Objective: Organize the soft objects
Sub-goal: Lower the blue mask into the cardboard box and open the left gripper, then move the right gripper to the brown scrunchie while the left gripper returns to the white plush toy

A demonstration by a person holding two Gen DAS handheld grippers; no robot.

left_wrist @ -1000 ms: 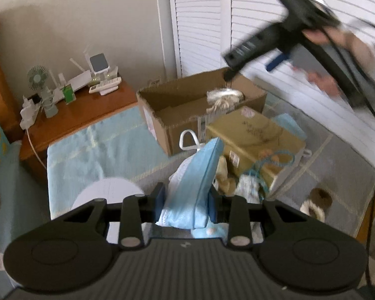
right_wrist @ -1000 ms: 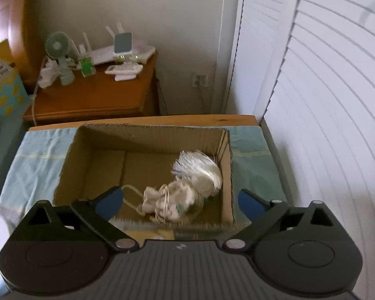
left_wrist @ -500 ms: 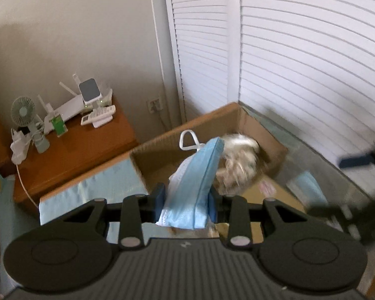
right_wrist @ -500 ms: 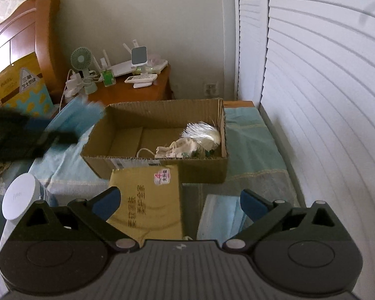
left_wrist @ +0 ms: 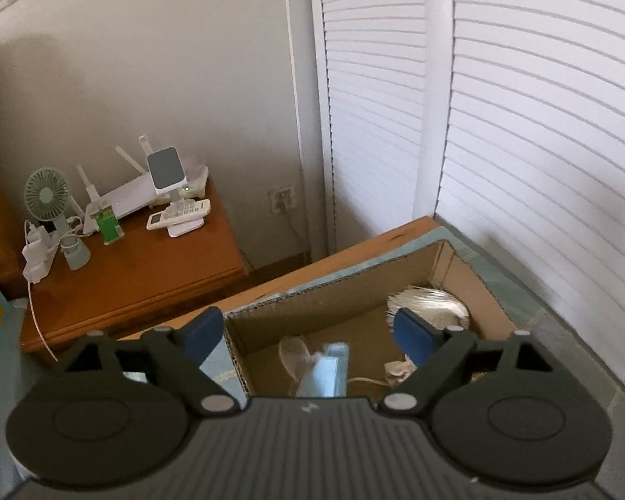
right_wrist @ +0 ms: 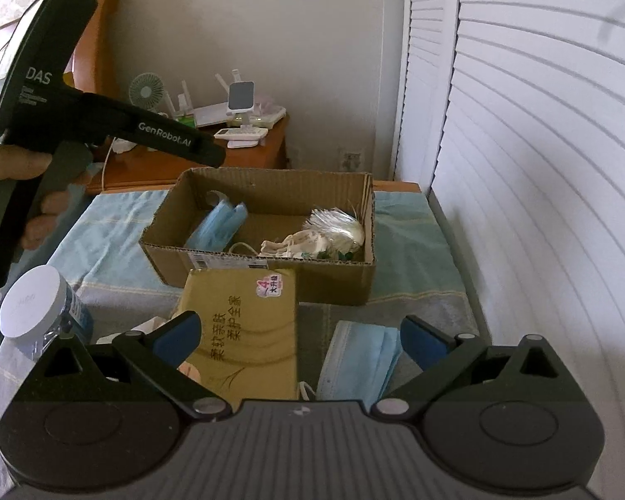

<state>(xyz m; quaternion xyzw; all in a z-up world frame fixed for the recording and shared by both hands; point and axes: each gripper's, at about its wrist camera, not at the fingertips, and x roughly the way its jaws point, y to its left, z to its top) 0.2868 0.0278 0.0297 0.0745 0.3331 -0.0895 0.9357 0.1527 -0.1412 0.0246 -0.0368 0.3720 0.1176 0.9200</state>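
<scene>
The left hand-held gripper, its jaws opening, has just dropped a blue face mask into the cardboard box; the right hand-held gripper hangs spread and empty above another mask on the bed.

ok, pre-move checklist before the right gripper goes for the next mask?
1. Left gripper free of the dropped mask: ok, jaws opening, nothing between the pads.
2. Dropped blue mask inside the cardboard box: ok, at its left end.
3. Right gripper empty and open: ok.
4. Next blue mask reachable on the bed: ok, flat, just ahead of the right gripper.
5. Tissue pack clear of that mask: ok, beside it with a gap.
6. Mask's ear loops free: cannot tell, mostly hidden.
</scene>
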